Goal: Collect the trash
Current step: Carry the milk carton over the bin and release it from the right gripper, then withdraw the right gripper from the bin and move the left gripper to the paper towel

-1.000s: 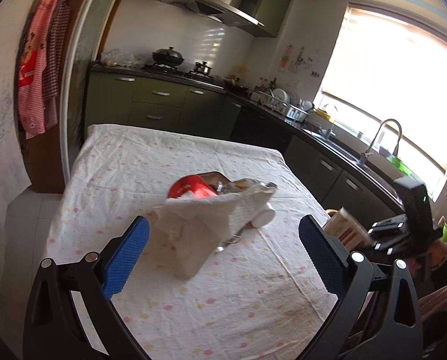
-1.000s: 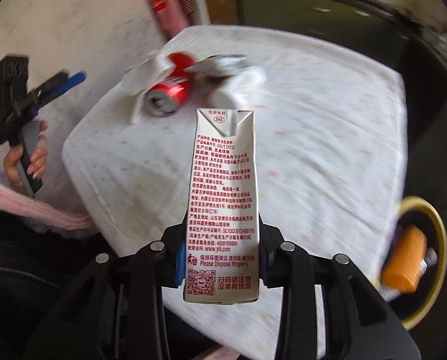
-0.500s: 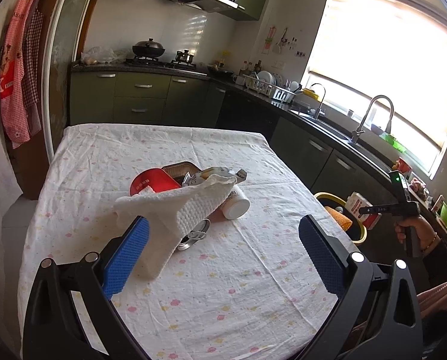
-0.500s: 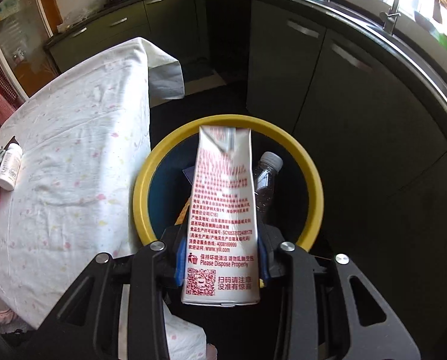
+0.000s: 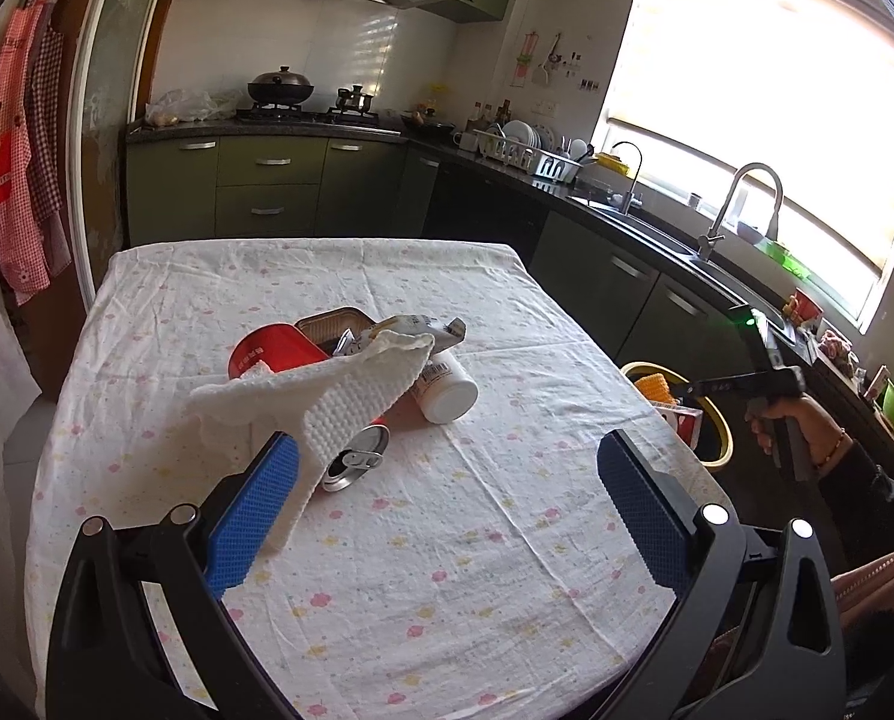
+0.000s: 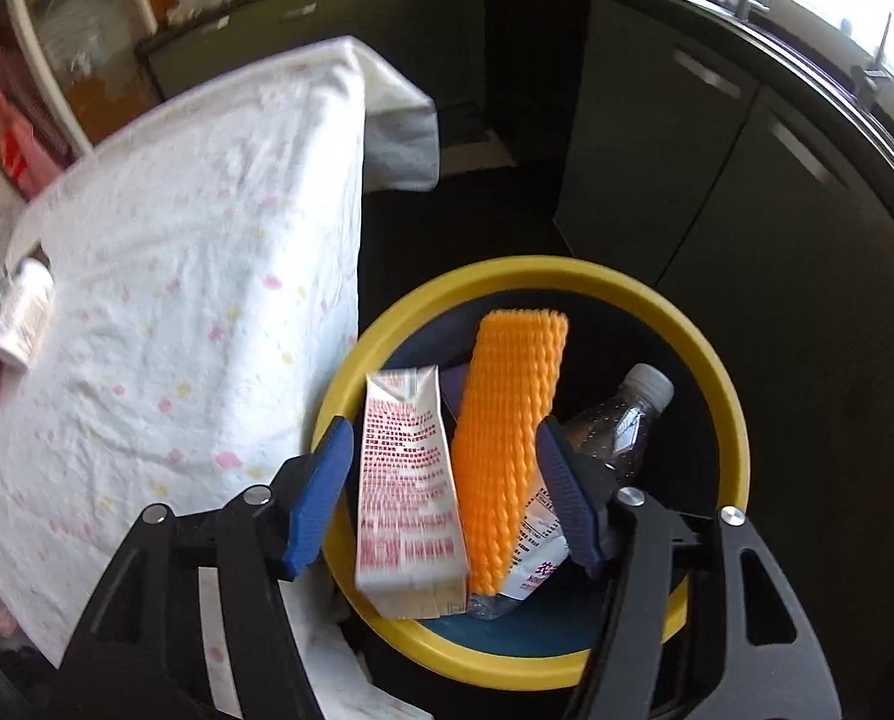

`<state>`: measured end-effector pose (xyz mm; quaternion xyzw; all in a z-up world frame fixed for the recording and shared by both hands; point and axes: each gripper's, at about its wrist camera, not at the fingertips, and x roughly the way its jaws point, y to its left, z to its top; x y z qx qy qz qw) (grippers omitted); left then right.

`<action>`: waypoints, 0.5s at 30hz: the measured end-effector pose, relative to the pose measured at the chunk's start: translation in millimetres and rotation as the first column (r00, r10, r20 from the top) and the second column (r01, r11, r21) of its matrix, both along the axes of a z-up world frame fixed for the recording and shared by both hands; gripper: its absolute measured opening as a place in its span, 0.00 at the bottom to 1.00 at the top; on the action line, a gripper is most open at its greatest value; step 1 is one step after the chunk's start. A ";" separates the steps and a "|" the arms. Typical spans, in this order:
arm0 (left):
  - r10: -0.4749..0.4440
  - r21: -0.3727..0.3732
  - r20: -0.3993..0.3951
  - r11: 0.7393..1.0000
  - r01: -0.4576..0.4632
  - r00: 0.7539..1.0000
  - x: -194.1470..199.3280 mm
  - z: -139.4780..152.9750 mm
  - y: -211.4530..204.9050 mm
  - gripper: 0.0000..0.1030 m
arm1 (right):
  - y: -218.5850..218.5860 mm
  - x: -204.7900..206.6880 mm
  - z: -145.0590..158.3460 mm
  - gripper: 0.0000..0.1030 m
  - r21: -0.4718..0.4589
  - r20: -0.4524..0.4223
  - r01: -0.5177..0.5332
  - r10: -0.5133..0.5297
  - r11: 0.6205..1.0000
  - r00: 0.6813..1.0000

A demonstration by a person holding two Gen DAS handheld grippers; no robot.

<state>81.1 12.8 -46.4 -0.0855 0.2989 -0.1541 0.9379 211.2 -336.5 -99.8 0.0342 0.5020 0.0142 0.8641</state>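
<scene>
**Carton free between my right jaws, over the bin**

The white carton with red print (image 6: 408, 480) sits between the blue pads of my right gripper (image 6: 441, 492), whose jaws are opening; neither pad presses on it, with a gap showing on each side. It is tilted inside the yellow rim of the bin (image 6: 729, 396), which stands on the dark floor just beside the table edge. In the bin with it lie an orange ribbed foam sleeve (image 6: 510, 438), touching the carton's side, a clear plastic bottle with a white cap (image 6: 621, 414) and a crumpled wrapper (image 6: 537, 558) lower down.

My left gripper (image 5: 447, 516) hovers above the tablecloth (image 5: 447, 570) with its jaws wide apart and nothing between them. Ahead of it on the table is the remaining pile: a white paper towel (image 5: 339, 402) draped over a red can (image 5: 273, 351), a silver can end (image 5: 354, 459), a white pill bottle (image 5: 447, 390), a foil packet (image 5: 423, 327) and a small tin (image 5: 336, 324). From there my right hand (image 5: 801, 426) shows over the bin.
</scene>
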 end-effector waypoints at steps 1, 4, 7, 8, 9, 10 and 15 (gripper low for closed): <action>0.001 0.000 0.000 1.000 -0.001 1.000 0.7 -0.6 1.3 0.95 | -1.9 -6.0 6.4 0.59 0.007 0.020 0.013 -0.013 1.000 1.000; 0.002 -0.023 -0.010 1.000 -0.002 1.000 3.6 -4.9 5.0 0.95 | 1.7 -36.1 19.1 0.64 0.011 0.081 0.050 -0.051 0.999 0.995; 0.000 -0.037 -0.038 0.999 -0.001 0.999 9.5 -11.8 5.7 0.95 | 15.9 -60.4 23.4 0.64 -0.009 0.113 0.051 -0.050 0.999 0.992; 0.001 -0.039 -0.046 0.999 -0.002 0.999 10.7 -13.3 5.6 0.95 | 21.4 -63.6 25.1 0.65 -0.023 0.126 0.042 -0.039 0.999 0.991; 0.001 -0.039 -0.050 0.999 -0.003 0.999 11.1 -14.3 5.2 0.95 | 29.3 -70.9 27.3 0.65 -0.040 0.140 0.030 -0.024 0.999 0.990; 0.005 -0.033 -0.049 0.999 -0.007 0.999 11.4 -14.9 4.8 0.95 | 37.8 -78.8 29.7 0.66 -0.052 0.154 0.017 -0.009 0.998 0.988; 0.031 0.011 -0.045 0.999 -0.030 0.999 8.1 -15.0 4.3 0.95 | 71.8 -94.7 29.8 0.72 -0.074 0.189 -0.023 0.037 0.997 0.981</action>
